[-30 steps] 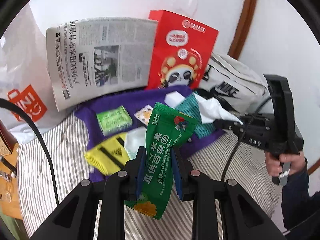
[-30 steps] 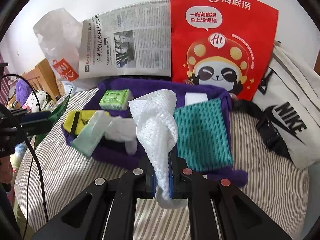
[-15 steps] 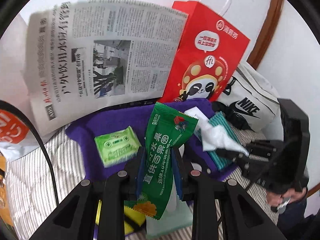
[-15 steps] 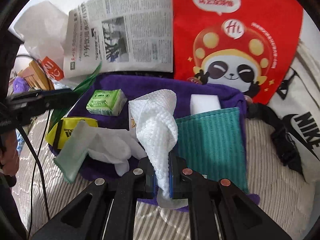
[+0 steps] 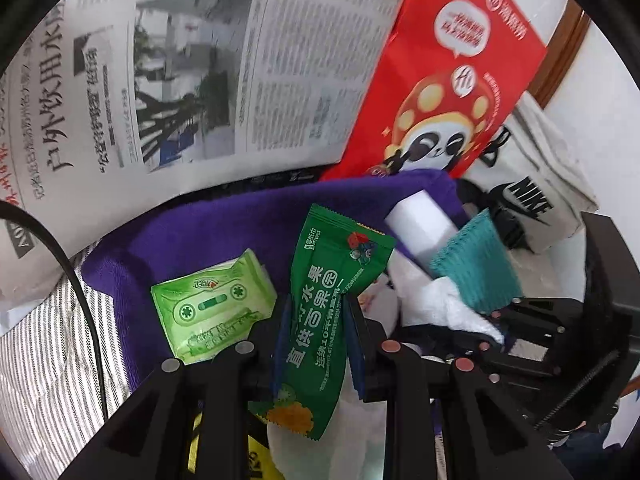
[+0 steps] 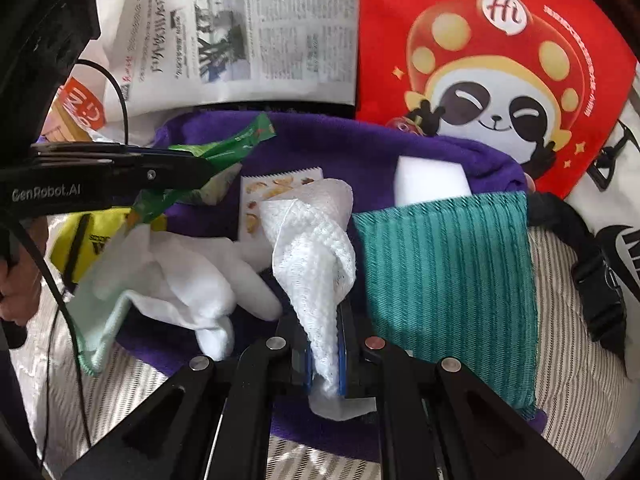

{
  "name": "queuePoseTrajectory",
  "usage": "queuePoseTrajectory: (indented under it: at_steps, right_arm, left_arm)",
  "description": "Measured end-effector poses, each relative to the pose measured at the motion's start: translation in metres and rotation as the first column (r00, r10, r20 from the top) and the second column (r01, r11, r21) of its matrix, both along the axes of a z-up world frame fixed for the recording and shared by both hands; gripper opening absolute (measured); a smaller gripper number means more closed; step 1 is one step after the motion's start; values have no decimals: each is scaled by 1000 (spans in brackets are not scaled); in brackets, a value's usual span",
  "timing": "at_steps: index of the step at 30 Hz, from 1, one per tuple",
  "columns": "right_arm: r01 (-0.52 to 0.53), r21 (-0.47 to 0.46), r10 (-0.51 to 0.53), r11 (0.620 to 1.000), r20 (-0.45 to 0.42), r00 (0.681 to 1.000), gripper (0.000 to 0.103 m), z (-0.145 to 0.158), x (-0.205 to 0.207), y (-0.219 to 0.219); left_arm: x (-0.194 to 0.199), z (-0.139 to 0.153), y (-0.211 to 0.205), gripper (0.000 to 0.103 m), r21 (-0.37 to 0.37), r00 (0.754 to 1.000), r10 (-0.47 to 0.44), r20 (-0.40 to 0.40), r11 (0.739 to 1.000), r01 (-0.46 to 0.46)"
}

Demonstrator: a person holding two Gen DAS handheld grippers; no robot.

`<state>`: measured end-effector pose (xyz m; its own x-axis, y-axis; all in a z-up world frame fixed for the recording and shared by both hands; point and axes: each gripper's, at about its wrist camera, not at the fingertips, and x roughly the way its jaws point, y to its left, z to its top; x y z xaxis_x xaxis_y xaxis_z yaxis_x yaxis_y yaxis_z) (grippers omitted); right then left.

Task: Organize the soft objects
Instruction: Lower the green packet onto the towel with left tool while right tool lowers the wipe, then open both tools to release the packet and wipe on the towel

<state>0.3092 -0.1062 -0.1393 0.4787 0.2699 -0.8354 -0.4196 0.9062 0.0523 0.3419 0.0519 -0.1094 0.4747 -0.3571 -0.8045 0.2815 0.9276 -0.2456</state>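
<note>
The glossy green plastic snack packet (image 5: 326, 320) stands upright between the two blue-padded fingers of the left gripper (image 5: 318, 344), its top rising well above the fingertips and its lower end hanging below them, over the rumpled purple fleece cloth (image 5: 192, 240) spread on the striped bedding (image 5: 44, 360). Just left of the packet lies a light green pack of tissues printed like a cassette (image 5: 212, 304), resting on the purple cloth. The left gripper tilts steeply down toward the cloth, and its jaws stand a little apart, pressed on the packet's sides. In the right wrist view the white waffle-weave cloth (image 6: 316, 264) rises in a loose twist from between the fingers of the right gripper (image 6: 324, 352), which also points steeply down; its jaws are closed tight on the cloth's lower end. Just right of it lies a flat teal ribbed cloth (image 6: 448, 280), and to the left a limp white glove (image 6: 200, 280) with a pale green cuff, both on the purple cloth. At the far side a folded newspaper (image 6: 248, 32) and a red paper bag with a panda picture (image 6: 492, 80) stand upright, and a white canvas bag (image 5: 536, 184) lies at the right.
</note>
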Motion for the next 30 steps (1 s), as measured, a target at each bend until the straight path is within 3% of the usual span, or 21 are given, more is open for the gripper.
queuePoseTrajectory:
  at_steps: [6,14,18,21,23,24,25,30]
  right_arm:
    - [9,19,-8,1000,-23,1000,10,-15,9,0]
    - [-3,30,4,1000,-22,1000,11,-20,11,-1]
    - [-1,56,3,998,-38,999,16,-21,13,-1]
    - [-5,73,9,997,-48,999,26,-19,13,-6]
    - [-9,84,13,996,-50,999,39,-14,10,-11]
    - [-10,96,15,995,-50,999,51,-11,9,-11]
    - [-11,103,16,995,-48,999,57,-8,8,-12]
    - [-12,89,12,996,1,1000,60,8,-3,-15]
  left_arm:
    - [12,-17,-10,26,15,999,-1,-37,1000,1]
    - [16,-19,-15,31,34,999,3,-51,999,-1]
    - [15,-17,-13,35,21,998,1,-55,1000,0]
    - [12,-13,-9,47,17,998,6,-58,1000,-5]
    - [9,-9,-7,59,21,999,6,-51,1000,-5]
    - [8,-6,-6,64,27,999,5,-46,1000,-4]
    - [6,-4,-6,64,31,999,5,-42,999,-3]
    - [-1,7,-1,64,47,999,17,-29,999,-15]
